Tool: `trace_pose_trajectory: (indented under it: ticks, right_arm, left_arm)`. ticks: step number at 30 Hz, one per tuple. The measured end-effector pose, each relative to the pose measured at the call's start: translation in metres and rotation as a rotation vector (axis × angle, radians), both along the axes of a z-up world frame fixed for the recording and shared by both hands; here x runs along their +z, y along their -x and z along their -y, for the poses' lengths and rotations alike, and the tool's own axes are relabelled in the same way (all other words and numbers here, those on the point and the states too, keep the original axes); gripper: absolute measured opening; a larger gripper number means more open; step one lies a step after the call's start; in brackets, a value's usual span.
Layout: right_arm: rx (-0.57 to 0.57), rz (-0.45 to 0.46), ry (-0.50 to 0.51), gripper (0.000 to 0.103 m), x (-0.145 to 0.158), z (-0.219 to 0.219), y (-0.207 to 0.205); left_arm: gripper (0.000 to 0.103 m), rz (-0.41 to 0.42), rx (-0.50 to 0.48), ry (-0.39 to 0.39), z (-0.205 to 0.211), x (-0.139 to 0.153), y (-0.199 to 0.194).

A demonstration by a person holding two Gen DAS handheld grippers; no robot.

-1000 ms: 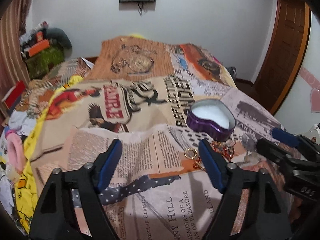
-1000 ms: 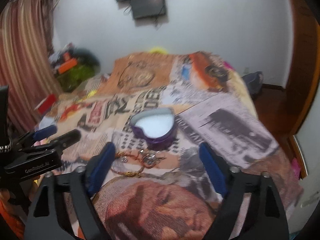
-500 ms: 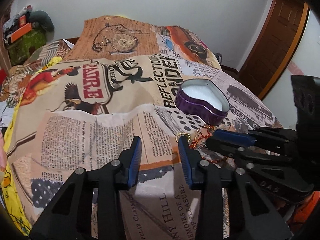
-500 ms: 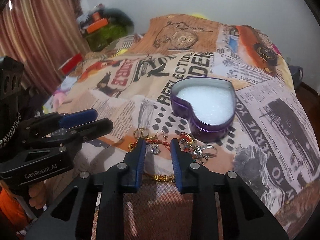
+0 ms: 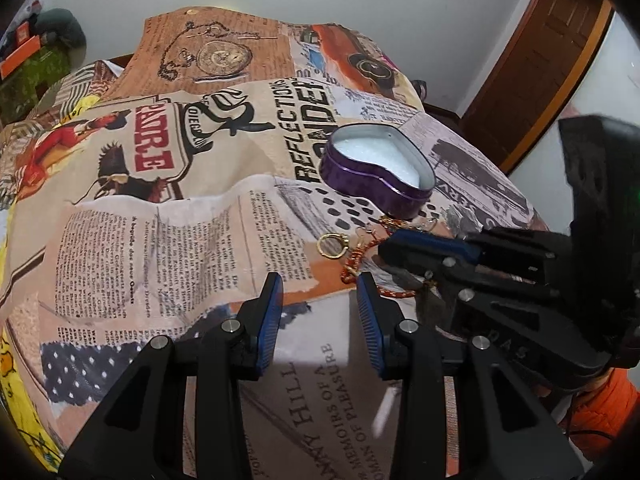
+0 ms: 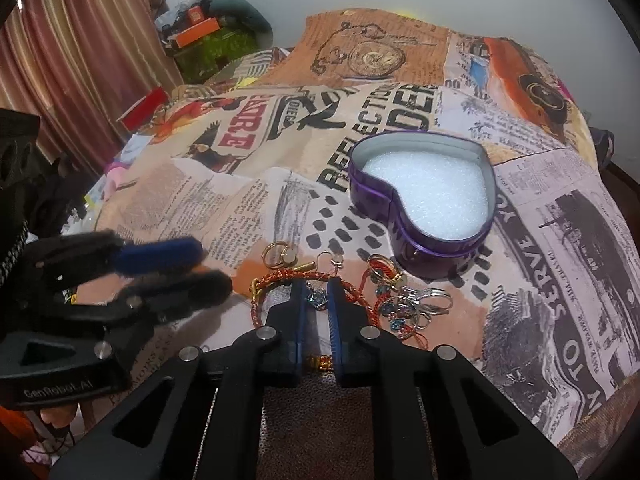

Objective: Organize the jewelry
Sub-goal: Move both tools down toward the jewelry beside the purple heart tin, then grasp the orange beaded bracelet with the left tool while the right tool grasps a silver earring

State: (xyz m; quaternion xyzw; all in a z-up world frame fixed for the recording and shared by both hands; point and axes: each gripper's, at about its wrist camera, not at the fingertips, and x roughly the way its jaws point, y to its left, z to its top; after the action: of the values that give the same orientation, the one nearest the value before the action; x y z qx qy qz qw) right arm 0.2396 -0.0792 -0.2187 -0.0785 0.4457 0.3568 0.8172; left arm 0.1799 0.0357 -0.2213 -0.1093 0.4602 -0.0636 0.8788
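We are at the picking-up step: on the bed, whose cover is printed like old newspaper, a small heap of jewelry lies just in front of the purple heart-shaped tin lined with white foam, toward the bed's near edge. Our right gripper has just been closing, and its jaws now stand nearly together around a small blue crystal charm that sits inside the loop of a braided red-and-gold cord bracelet — whether the pads truly pinch the charm we cannot tell. Our left gripper hangs beside it, its jaws half-closed with nothing between them, near a gold ring on the cover. The remaining rings and hooks lie tangled just to the side, touching the bracelet. The tin is empty, so nothing is sorted yet. Next, we judge, comes a slow lift toward the tin — slow, because the charm may drag the cord and its neighbours along.
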Motion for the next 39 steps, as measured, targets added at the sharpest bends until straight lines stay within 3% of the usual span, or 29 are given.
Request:
trace_pose_trajectory:
  ticks: [10,18,21,39]
  right_arm:
    - [-0.065,0.066,-0.065,0.009,0.022,0.02,0.009]
    - [-0.123,0.08,-0.098,0.009,0.033,0.044,0.011]
    - [-0.144,0.082,-0.107,0.009,0.038,0.051,0.01]
    - [-0.195,0.151,-0.133,0.009,0.066,0.063,0.019]
  left_arm:
    - [0.037,-0.039,-0.026,0.023,0.011,-0.003,-0.014]
    - [0.01,-0.048,-0.03,-0.07,0.024,-0.01,-0.02]
    - [0.006,-0.044,-0.042,-0.083,0.027,-0.008,-0.019]
    - [0.005,0.08,-0.02,-0.095,0.029,0.042,-0.007]
